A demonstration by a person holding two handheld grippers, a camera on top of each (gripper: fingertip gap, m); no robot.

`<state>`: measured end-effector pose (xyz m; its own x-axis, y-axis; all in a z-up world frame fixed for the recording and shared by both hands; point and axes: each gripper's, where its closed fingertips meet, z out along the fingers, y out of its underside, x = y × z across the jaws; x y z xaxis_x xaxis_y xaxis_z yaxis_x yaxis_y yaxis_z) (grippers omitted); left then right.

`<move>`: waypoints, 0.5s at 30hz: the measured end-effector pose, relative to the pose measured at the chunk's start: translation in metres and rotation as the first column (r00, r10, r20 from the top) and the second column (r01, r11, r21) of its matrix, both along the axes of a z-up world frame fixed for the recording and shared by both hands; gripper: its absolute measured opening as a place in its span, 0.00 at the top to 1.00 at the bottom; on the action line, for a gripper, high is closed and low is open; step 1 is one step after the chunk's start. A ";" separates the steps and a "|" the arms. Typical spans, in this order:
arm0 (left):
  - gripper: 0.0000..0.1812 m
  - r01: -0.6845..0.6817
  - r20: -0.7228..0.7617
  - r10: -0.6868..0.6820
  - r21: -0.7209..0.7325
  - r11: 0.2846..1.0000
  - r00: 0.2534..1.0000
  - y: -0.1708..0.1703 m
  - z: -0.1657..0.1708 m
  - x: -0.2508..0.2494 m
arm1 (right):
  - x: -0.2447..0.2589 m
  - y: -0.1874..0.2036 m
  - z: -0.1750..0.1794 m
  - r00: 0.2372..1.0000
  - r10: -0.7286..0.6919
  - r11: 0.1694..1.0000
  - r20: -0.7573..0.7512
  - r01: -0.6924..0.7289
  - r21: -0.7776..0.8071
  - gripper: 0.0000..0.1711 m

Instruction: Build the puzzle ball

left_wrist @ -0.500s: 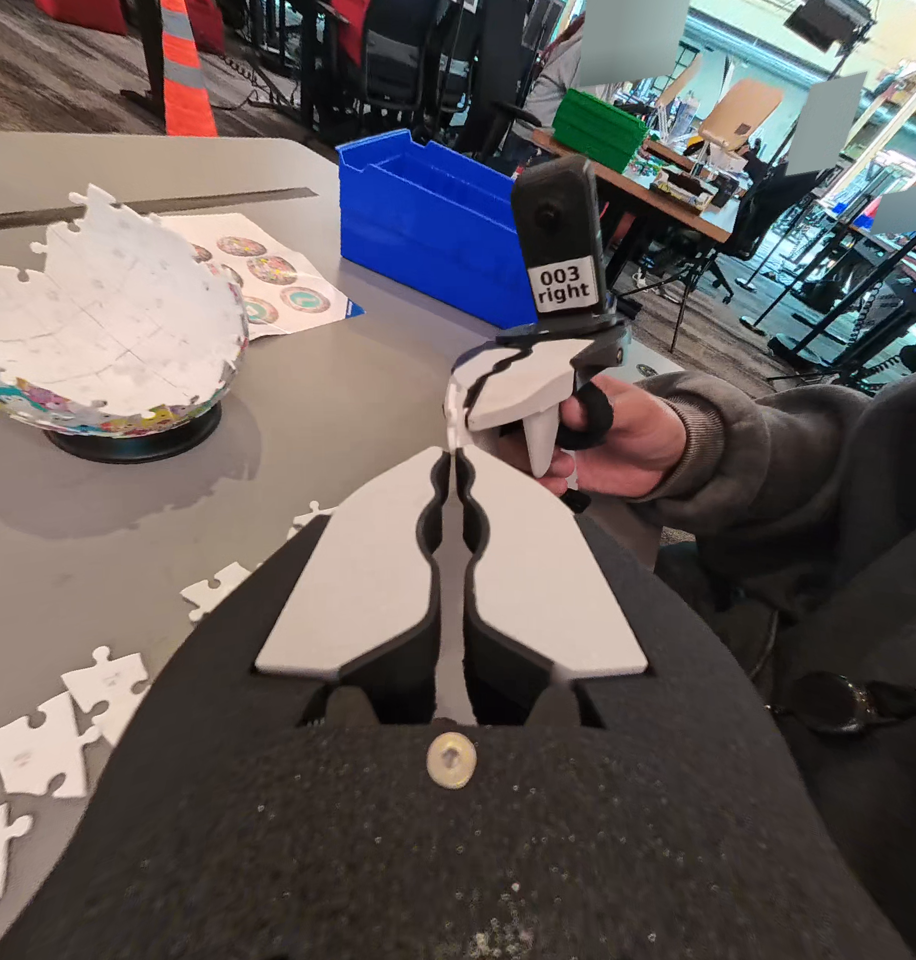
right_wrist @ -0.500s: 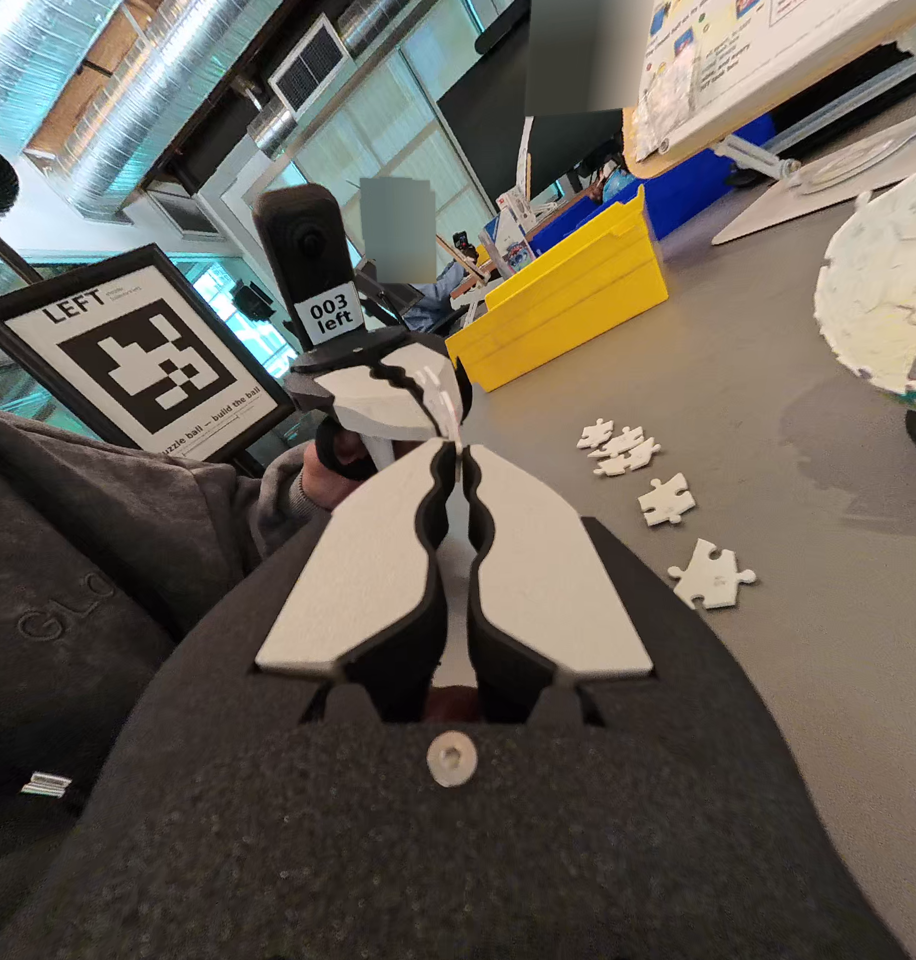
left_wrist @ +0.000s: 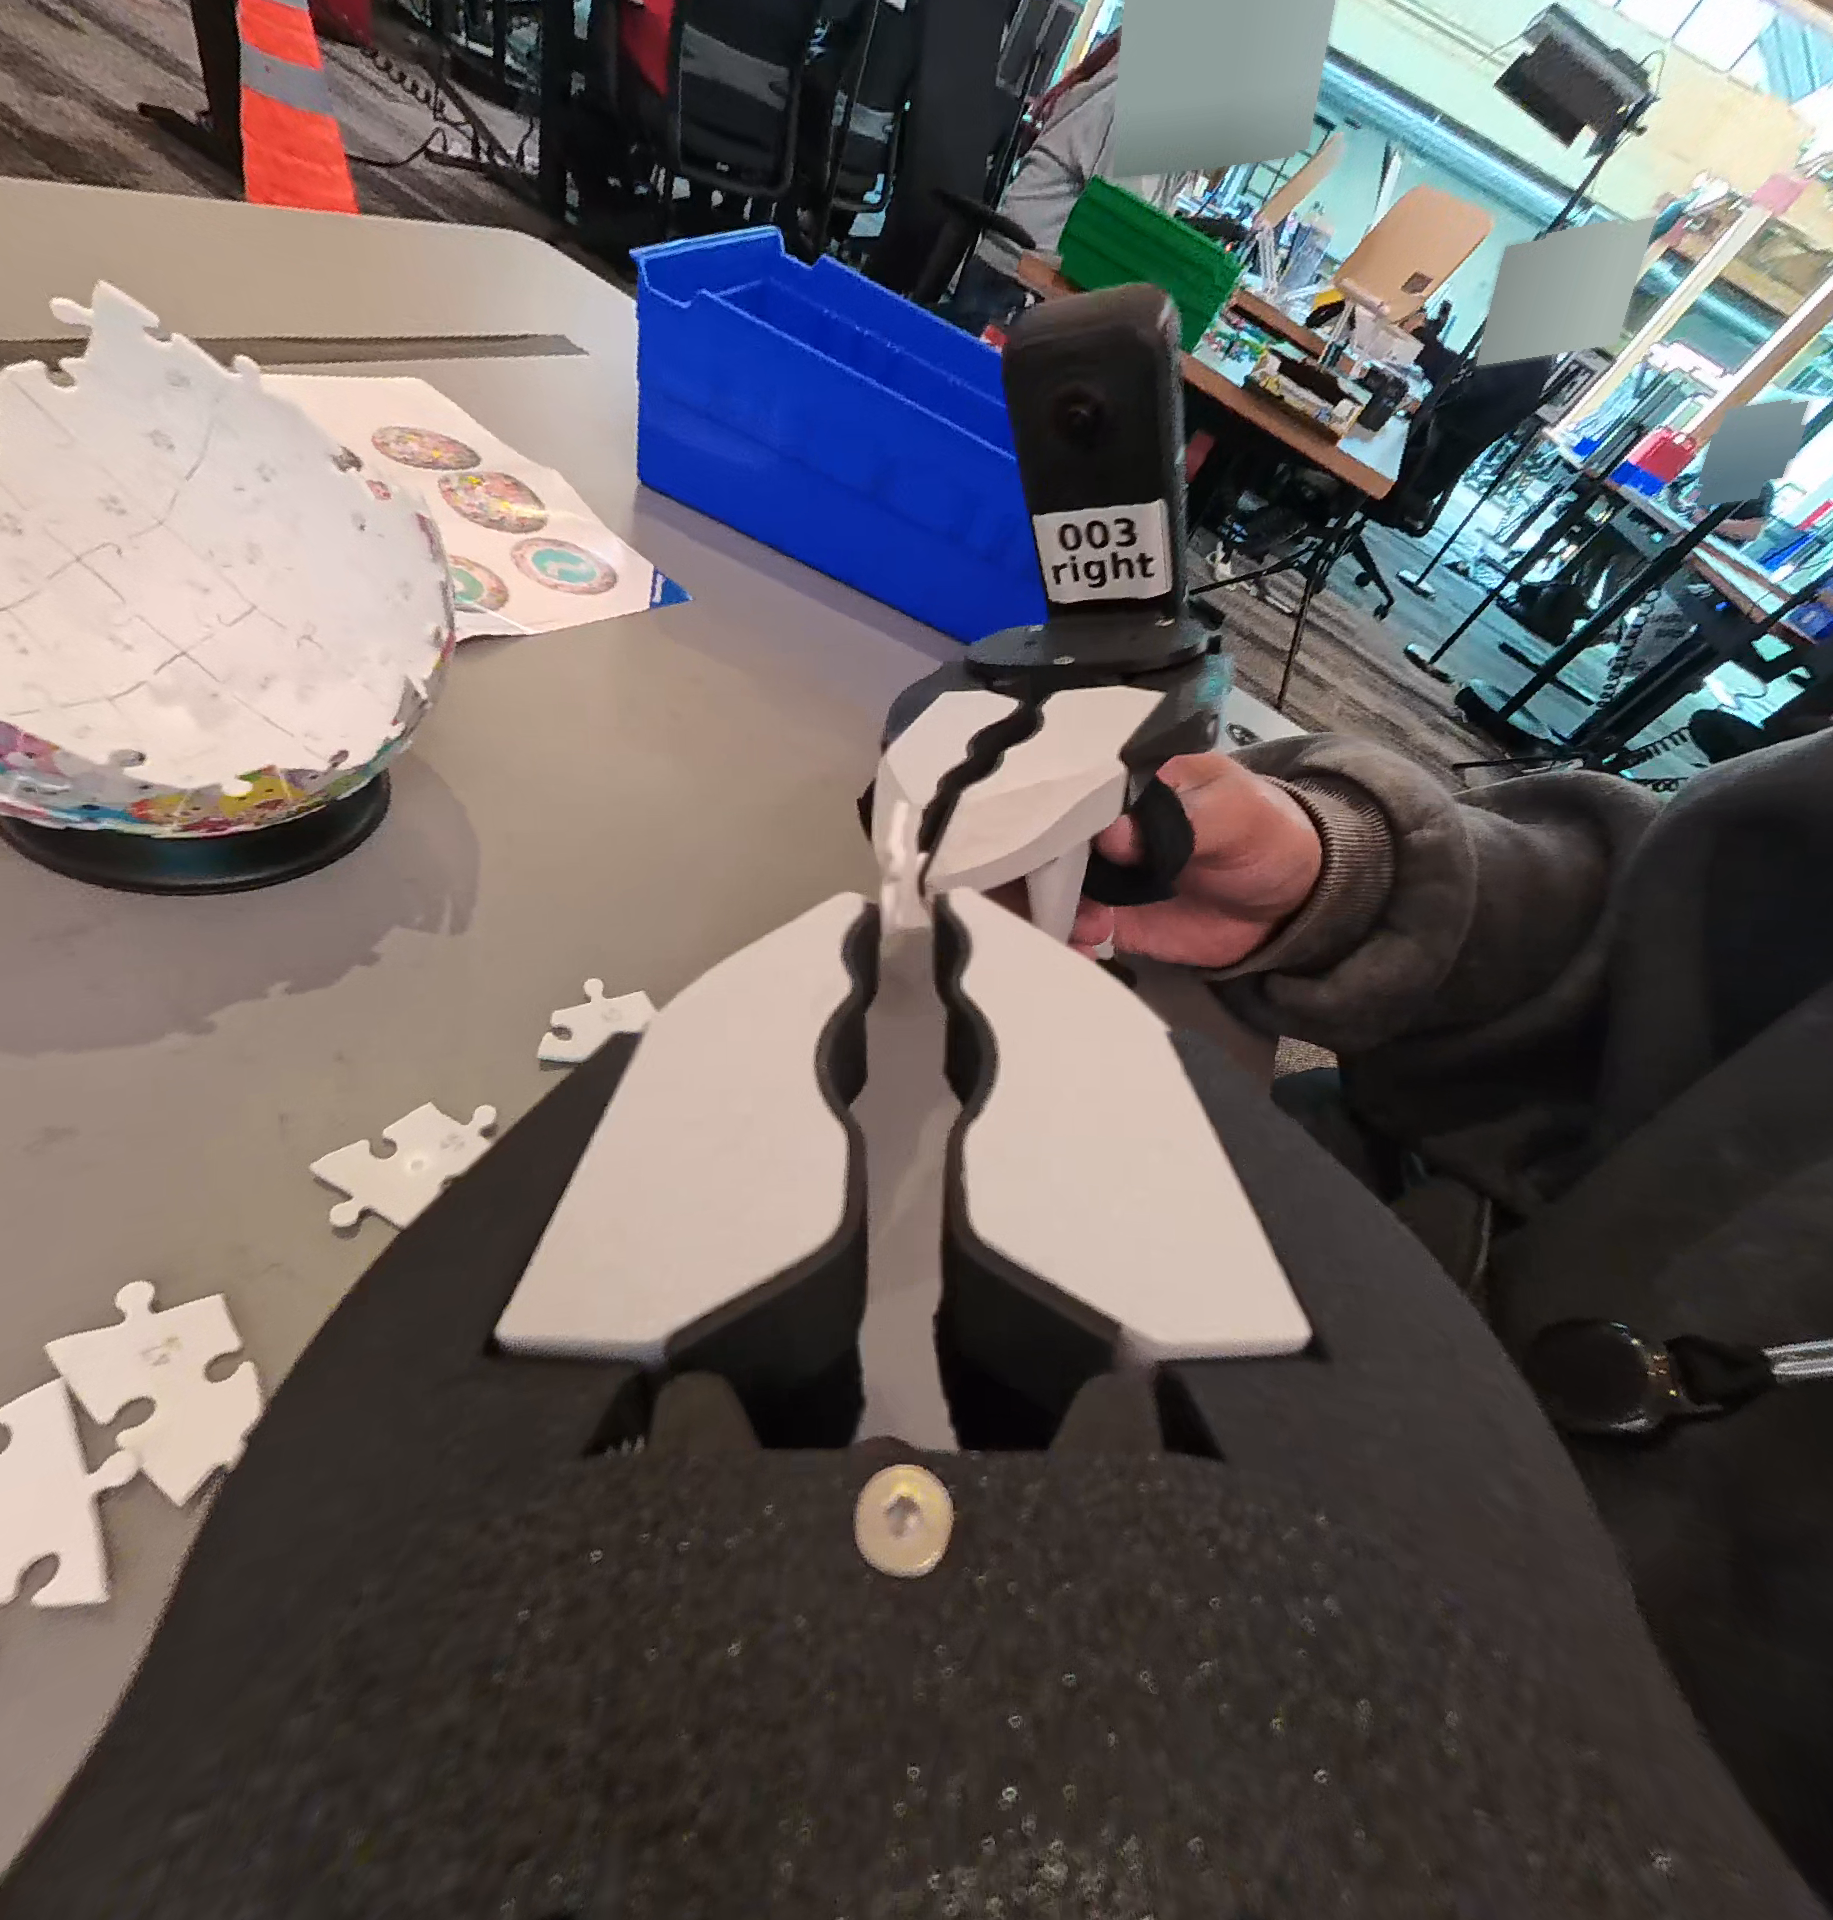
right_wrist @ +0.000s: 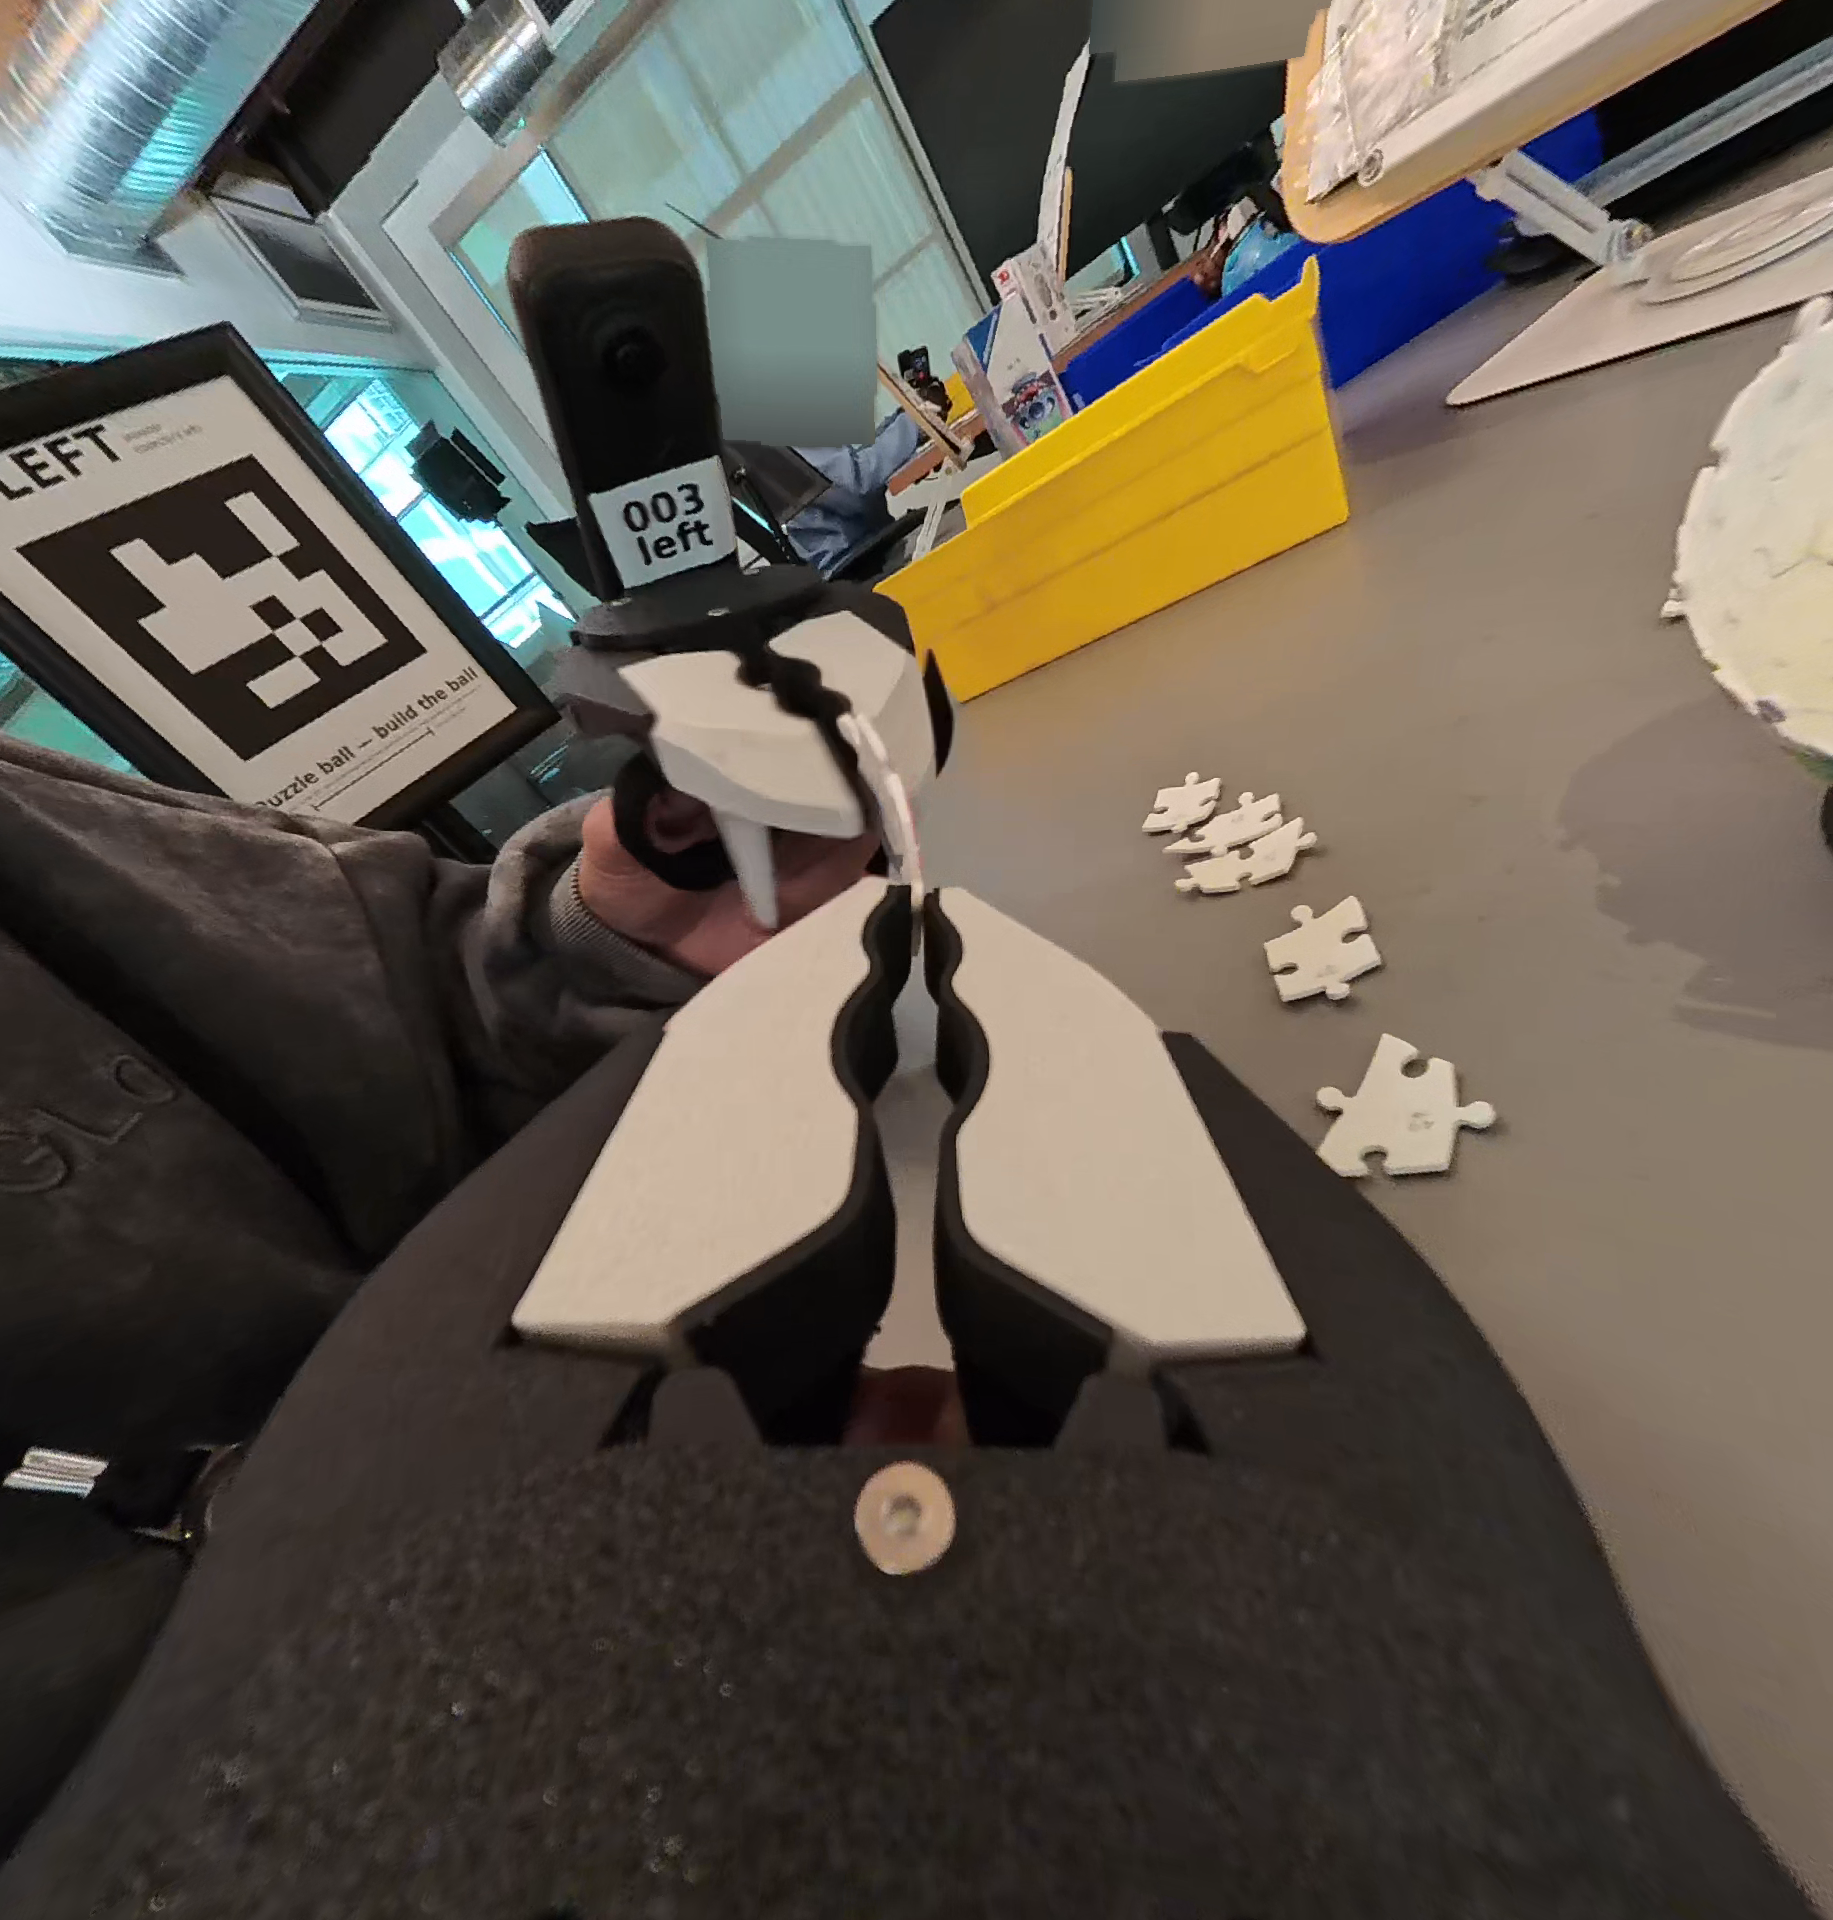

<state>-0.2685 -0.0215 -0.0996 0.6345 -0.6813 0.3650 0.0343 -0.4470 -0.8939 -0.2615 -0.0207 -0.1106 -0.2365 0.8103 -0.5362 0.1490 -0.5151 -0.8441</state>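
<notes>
The half-built puzzle ball (left_wrist: pixel 195 582), white inside and coloured outside, sits on a black stand at the left; it also shows in the right wrist view (right_wrist: pixel 1785 603). My two grippers meet tip to tip above the table's near edge. My right gripper (right_wrist: pixel 917 914) is shut on a white puzzle piece (left_wrist: pixel 899 852), seen edge-on. My left gripper (left_wrist: pixel 901 914) has its jaws a little apart around the piece's other end. Several loose white pieces (left_wrist: pixel 413 1158) lie on the grey table (left_wrist: pixel 631 779).
A blue bin (left_wrist: pixel 818 436) and a printed sheet with round pictures (left_wrist: pixel 517 540) lie behind the ball. A yellow bin (right_wrist: pixel 1130 520) and a framed sign (right_wrist: pixel 216 603) stand on the other side. More loose pieces (right_wrist: pixel 1322 951) lie in a row. The tips of both grippers are at nearly the same place.
My left gripper's jaws have widened slightly around the piece. Both grippers have shifted a little while staying tip to tip. The right gripper stays shut on the piece.
</notes>
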 end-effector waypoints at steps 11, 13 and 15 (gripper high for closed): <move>0.99 -0.033 -0.185 0.029 -0.018 0.999 0.982 0.000 -0.019 0.002 | 0.008 0.010 -0.010 0.995 -0.052 0.957 0.084 0.026 0.290 0.94; 0.99 -0.026 -0.210 0.022 -0.018 0.999 0.977 -0.001 -0.023 0.005 | 0.007 0.005 -0.009 0.996 -0.026 0.956 0.088 -0.001 0.294 0.93; 0.99 -0.018 -0.228 0.013 -0.019 1.000 0.974 -0.001 -0.025 0.007 | 0.006 0.003 -0.013 0.994 -0.019 0.948 0.108 -0.017 0.319 0.93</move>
<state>-0.2619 -0.0227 -0.1248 0.7129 -0.6644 0.2243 -0.1617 -0.4670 -0.8694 -0.2554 -0.0176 -0.1234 -0.1906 0.9433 -0.2720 0.2479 -0.2218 -0.9431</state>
